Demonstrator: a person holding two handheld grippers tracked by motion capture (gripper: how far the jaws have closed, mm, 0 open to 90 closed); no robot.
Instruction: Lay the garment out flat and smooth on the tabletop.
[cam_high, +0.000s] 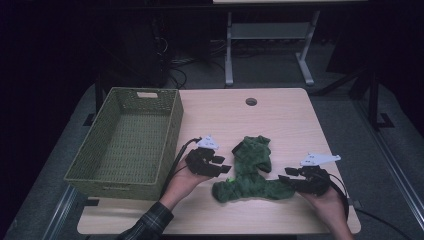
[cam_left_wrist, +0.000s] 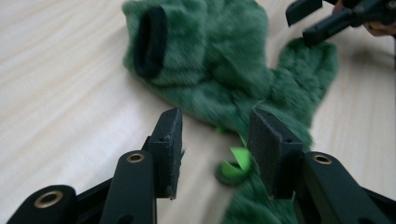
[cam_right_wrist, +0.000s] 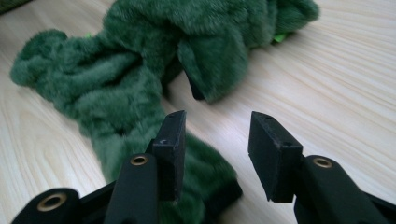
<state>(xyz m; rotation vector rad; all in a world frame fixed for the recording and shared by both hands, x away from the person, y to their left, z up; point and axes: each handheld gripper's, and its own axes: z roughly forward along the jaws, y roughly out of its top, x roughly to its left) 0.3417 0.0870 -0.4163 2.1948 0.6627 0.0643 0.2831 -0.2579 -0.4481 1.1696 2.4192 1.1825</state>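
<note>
From above, green gloves (cam_high: 250, 172) lie at lower centre of the table (cam_high: 290, 120), basket (cam_high: 127, 140) at left. The left gripper (cam_left_wrist: 215, 140) gapes, empty, over their lower edge. The right gripper (cam_right_wrist: 215, 140) gapes too, gloves upper left.

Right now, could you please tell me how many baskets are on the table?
1. The green woven basket sits at the table's left edge, left of the left gripper and the green fuzzy garment. None seems hidden.
</note>
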